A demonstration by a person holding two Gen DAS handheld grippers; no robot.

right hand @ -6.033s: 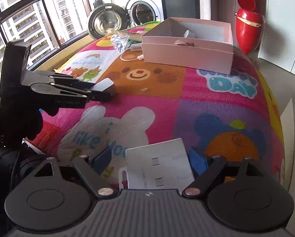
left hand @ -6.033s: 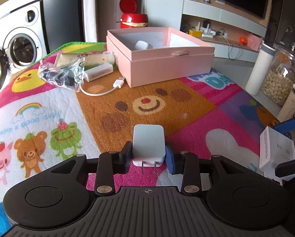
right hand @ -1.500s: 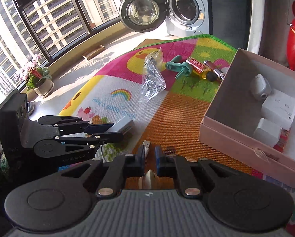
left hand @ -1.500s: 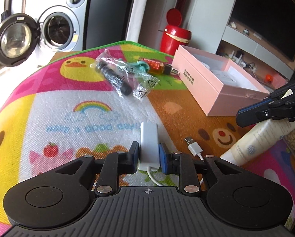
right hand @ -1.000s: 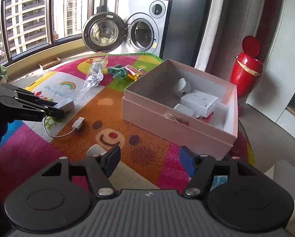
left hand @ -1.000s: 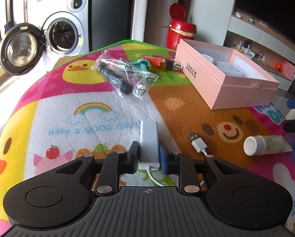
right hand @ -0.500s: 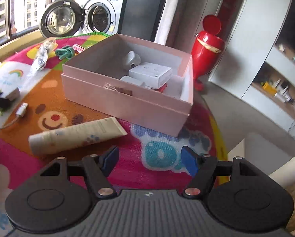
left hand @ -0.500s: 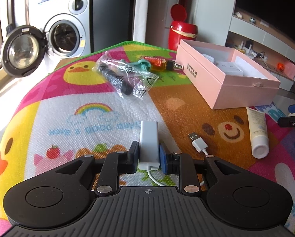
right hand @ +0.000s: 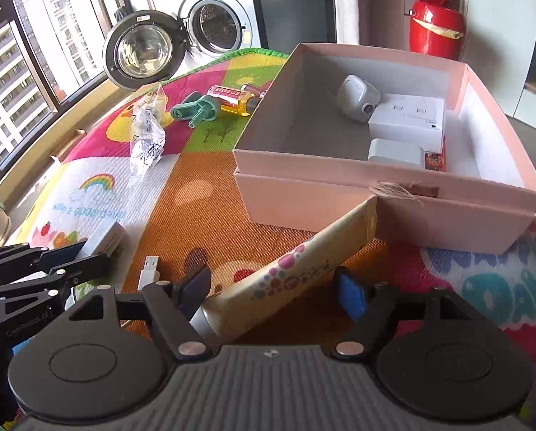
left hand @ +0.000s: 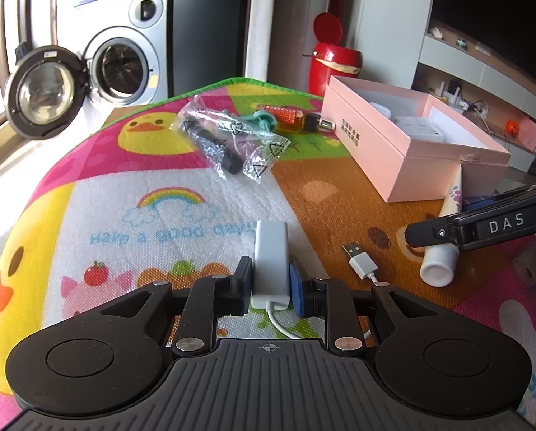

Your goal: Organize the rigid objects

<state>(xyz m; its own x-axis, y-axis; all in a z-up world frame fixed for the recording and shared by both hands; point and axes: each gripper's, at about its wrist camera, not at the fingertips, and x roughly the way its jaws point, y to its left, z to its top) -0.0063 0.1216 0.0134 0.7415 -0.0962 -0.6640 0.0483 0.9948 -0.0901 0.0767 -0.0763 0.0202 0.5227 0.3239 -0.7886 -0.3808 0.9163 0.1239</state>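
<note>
Straddling the cream tube [right hand: 289, 269], our right gripper [right hand: 273, 296] has its jaws spread wide with the tube lying slantwise between them, cap toward us and crimped tail leaning on the pink box [right hand: 386, 215] at one o'clock; the pads do not appear to press it yet. Our left gripper [left hand: 269, 283] pinches the white adapter [left hand: 270, 258] just above the play mat [left hand: 106, 194], its cable trailing to the USB plug [left hand: 357, 256] at three o'clock.

We judge the risks to be these: the tube sits crooked across the jaws, so closing now may catch it near the cap and let it swivel or slip out, and the soft body may squash. Lifting the adapter could drag the loose plug against the tube or the right gripper.

Compared with half a second ago, the tube has gone from lying flat ahead of the right gripper to lying between its jaws, which have just been opening wider. The left gripper's hold on the adapter looks unchanged. Inside the box sit three white gadgets [right hand: 406, 122].
</note>
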